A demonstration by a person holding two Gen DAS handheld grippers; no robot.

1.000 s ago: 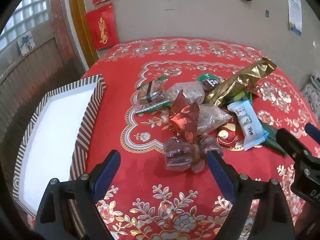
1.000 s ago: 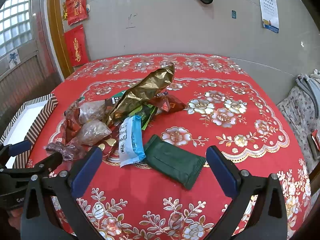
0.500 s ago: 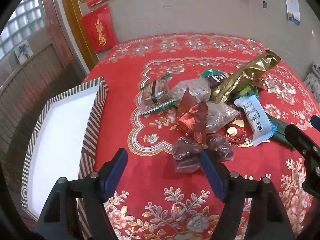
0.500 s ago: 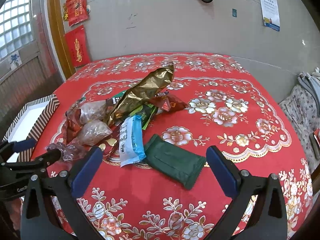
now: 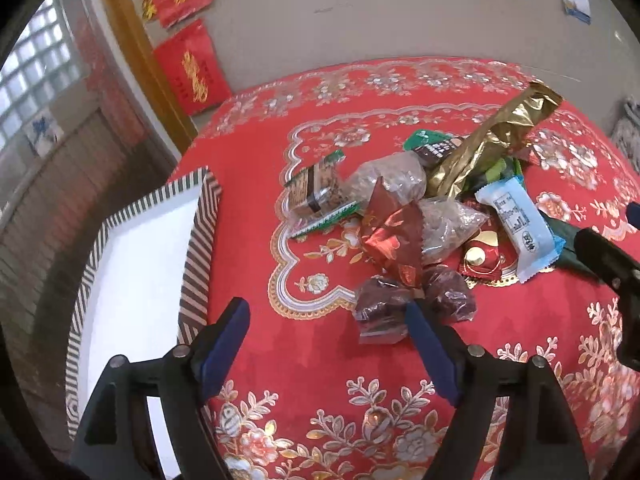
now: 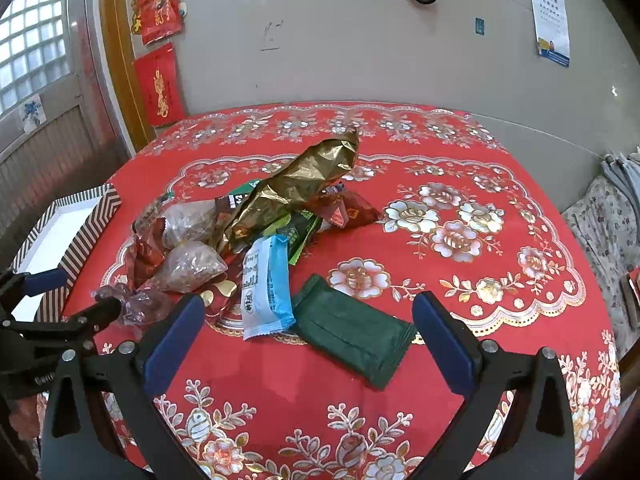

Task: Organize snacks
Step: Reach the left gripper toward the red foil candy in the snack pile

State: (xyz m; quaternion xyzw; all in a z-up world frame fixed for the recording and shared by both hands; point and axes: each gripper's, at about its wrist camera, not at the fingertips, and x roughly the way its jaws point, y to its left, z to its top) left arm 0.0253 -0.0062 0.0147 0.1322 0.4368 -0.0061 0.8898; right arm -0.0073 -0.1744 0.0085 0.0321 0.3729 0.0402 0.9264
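Your grippers at the snack pile

Left wrist: your left gripper [image 5: 326,318] has its jaws apart, just reopening a little, its right pad against the clear bag of dark sweets [image 5: 386,308], the striped tray [image 5: 196,256] beyond its left finger. Right wrist: your right gripper [image 6: 308,316] gapes, unclamped, around the dark green packet [image 6: 352,336].

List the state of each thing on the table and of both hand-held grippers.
Left hand-held gripper: open, nothing gripped; jaws just widened slightly.
Right hand-held gripper: open, empty.
Striped box: open, empty.
Gold bag: crumpled, propped on pile.
Green packet: sealed, flat.
Blue-white packet: sealed, lying on pile's edge.
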